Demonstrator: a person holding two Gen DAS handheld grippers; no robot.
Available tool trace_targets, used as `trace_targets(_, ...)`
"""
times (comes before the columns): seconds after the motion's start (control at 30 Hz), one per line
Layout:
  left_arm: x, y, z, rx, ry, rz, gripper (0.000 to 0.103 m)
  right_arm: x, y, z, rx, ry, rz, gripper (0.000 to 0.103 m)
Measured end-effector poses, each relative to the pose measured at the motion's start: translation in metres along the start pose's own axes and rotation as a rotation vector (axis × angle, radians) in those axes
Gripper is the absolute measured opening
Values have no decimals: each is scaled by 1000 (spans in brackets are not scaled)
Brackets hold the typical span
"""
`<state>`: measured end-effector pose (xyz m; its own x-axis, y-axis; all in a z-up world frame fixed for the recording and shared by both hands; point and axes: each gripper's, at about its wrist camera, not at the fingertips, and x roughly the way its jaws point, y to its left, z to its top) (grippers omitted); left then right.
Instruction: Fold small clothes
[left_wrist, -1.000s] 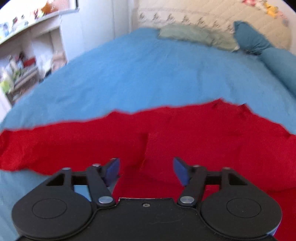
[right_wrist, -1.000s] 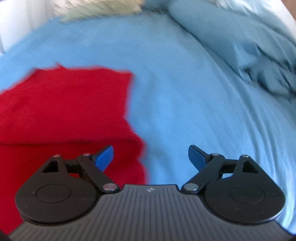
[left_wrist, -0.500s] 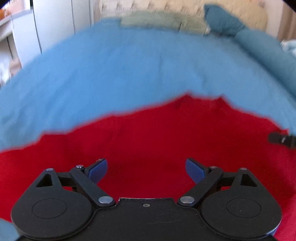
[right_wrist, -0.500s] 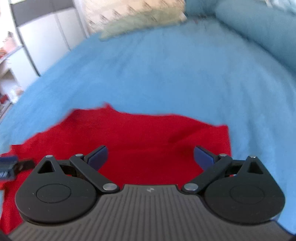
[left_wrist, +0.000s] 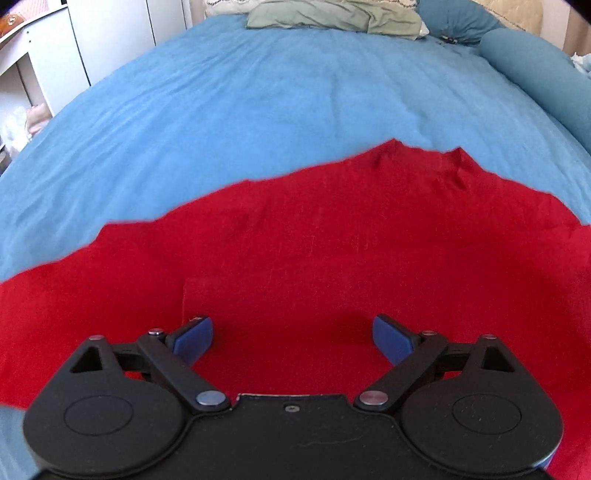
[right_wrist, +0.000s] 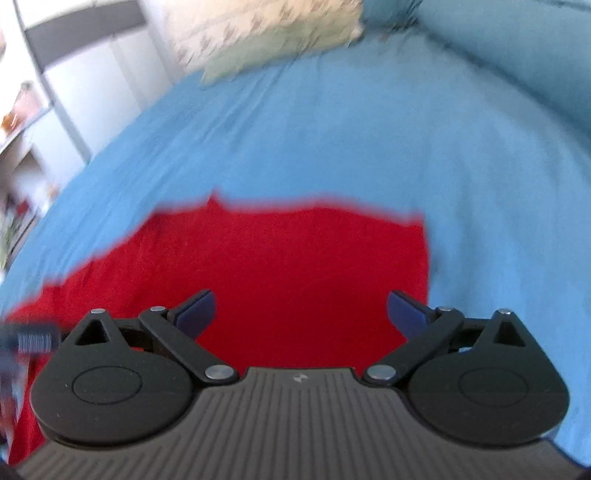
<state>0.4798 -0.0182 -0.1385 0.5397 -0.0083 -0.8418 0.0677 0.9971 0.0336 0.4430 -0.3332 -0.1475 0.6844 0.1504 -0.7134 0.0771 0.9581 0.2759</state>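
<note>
Hovering above a bright red fabric garment (left_wrist: 332, 258), the left gripper (left_wrist: 292, 338) has its two blue-padded fingers (left_wrist: 194, 338) spread wide apart with nothing between them. The red cloth fills the whole area under and ahead of this tool, lying flat on a light blue bed cover (left_wrist: 240, 110). Just ahead of the left-hand finger a straight edge of a folded layer (left_wrist: 184, 299) shows in the cloth, running away from the tool. The garment's far border is uneven, rising to two small peaks ahead and somewhat to the right of the gripper. Well beyond that, at the far end of the bed, lies a pale green crumpled pillow (left_wrist: 332, 16), with a dark teal bolster cushion (left_wrist: 539, 70) off to the far right. White cupboard doors (left_wrist: 110, 44) stand off to the far left.

The right gripper (right_wrist: 300, 312) is likewise released, its dark blue fingers (right_wrist: 195, 312) held wide with only open space between them. The same red fabric garment (right_wrist: 277, 277) lies beneath and ahead of it, and the cloth's right-hand edge falls almost in line with this tool's right finger; past that edge there is only the light blue bed cover (right_wrist: 369, 129). This view is smeared by motion, so fine detail in the cloth cannot be made out. At the far left edge of the frame, level with the fingers, a dark blurred object intrudes; what it is cannot be told.
</note>
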Motion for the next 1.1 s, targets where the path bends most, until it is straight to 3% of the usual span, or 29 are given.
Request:
trace_targets(0.07,0,4,-10,-7,4,-5,99,5,-6,-20,-48,52,-40,103)
trace_targets(0.13,-2,4,-14,-2,-9,-8,100,2,-8,-32,-120,19,-31,103)
trace_targets(0.3,-10,5,-12,-6,-9,10,99,-5,1,-22,-169,50,-60,103)
trace_targets(0.53,-96,41,-14,-96,-135,52,100,-83,54,3,-231,-36,-20,103)
trace_targets(0.73,-156,120,-27,-211,-197,112,103,-114,124,0,-239,-45,14,103)
trace_targets(0.97,-152,238,-68,-394,-148,158,103,-87,209,-29,-126,-11,39,103)
trace_targets(1.1,-139,306,-98,-521,-117,168,101,-69,252,-48,-101,1,6,103)
